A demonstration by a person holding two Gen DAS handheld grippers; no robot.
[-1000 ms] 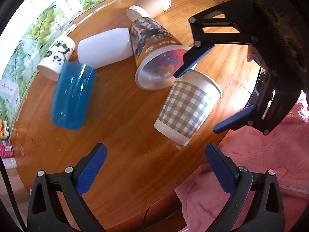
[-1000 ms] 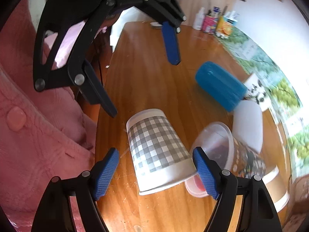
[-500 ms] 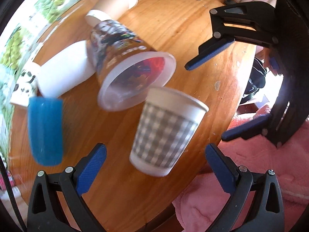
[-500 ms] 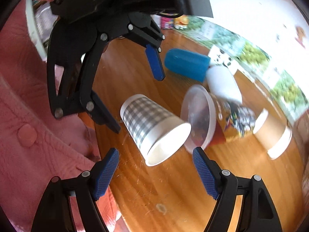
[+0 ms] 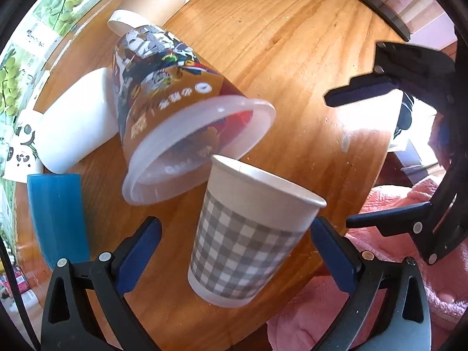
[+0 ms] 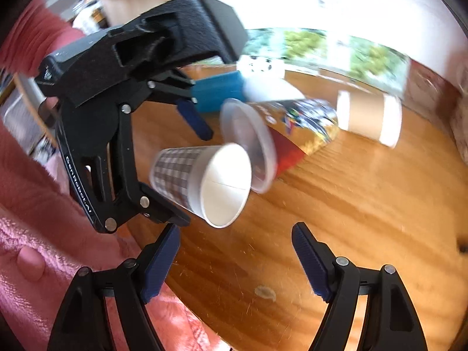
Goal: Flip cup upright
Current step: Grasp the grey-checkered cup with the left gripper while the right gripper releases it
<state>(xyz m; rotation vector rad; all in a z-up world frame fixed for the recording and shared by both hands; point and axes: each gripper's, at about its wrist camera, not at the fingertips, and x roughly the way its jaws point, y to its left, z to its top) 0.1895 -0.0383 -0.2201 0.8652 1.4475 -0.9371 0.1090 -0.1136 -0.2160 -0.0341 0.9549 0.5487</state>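
Left wrist view: grey-checked white paper cup (image 5: pixel 248 234) lies between the wide jaws of the left gripper (image 5: pixel 234 251), rim away, untouched. Right gripper (image 6: pixel 234 263), jaws also wide, sits farther off.

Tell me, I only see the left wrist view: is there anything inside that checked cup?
Observer: No. The right wrist view looks straight into the checked cup; its inside is plain white and empty.
Operator: Which way does its mouth point?
Observer: Sideways, toward the right hand-held gripper, which is open.
Operator: Who holds the left hand-held gripper?
Observer: Someone in pink: a pink sleeve shows just behind the left hand-held gripper.
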